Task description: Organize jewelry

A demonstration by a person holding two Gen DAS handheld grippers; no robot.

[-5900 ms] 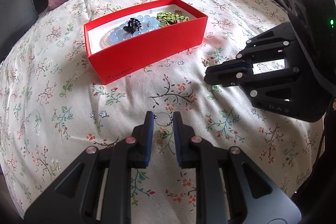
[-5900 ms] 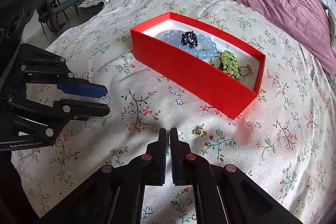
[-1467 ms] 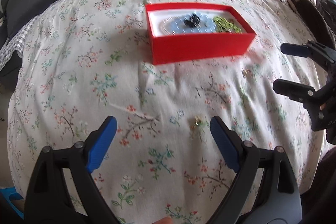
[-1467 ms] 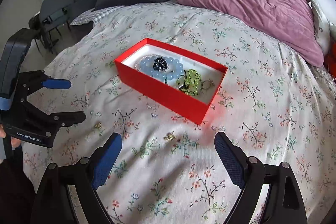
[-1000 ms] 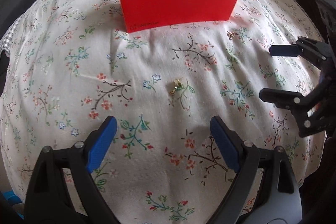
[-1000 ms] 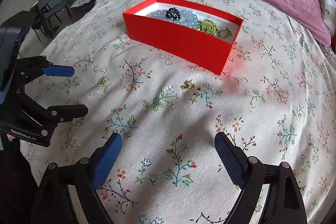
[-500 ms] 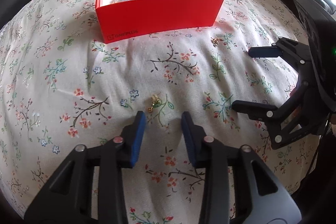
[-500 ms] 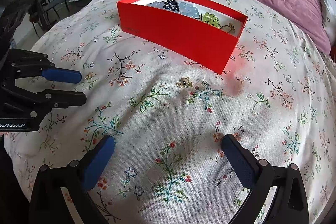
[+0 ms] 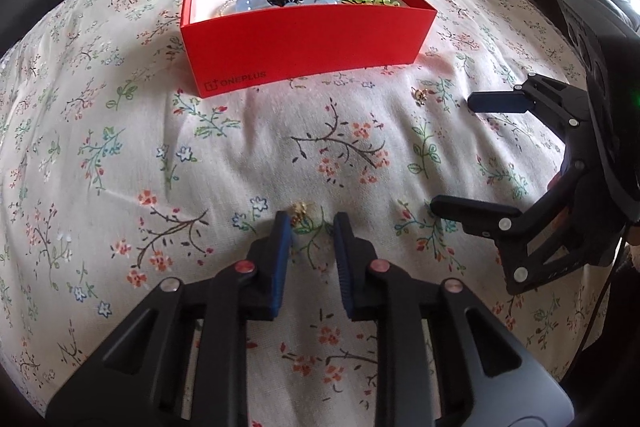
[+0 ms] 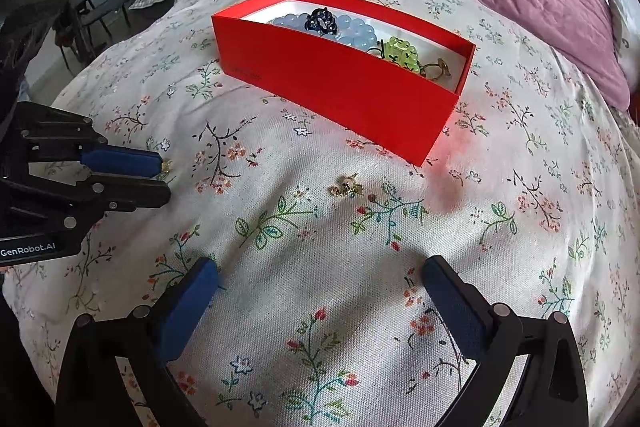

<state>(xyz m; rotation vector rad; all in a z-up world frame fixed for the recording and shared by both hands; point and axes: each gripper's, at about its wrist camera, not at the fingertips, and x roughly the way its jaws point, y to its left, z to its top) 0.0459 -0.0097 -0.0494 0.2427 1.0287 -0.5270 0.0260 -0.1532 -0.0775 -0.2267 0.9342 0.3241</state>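
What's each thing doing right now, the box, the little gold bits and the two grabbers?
Box: open, jewelry inside.
Near earring: on bedspread, at left jaws' tips.
Far earring: on bedspread, untouched.
Left gripper: jaws closing, not yet gripping.
Right gripper: wide open, empty.

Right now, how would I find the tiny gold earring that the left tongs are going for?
Start at the red box on the flowery bedspread and come toward the near edge. The gold earring lies right at the tips of the closing left tongs, not yet pinched. Its twin lies farther off, nearer the box.
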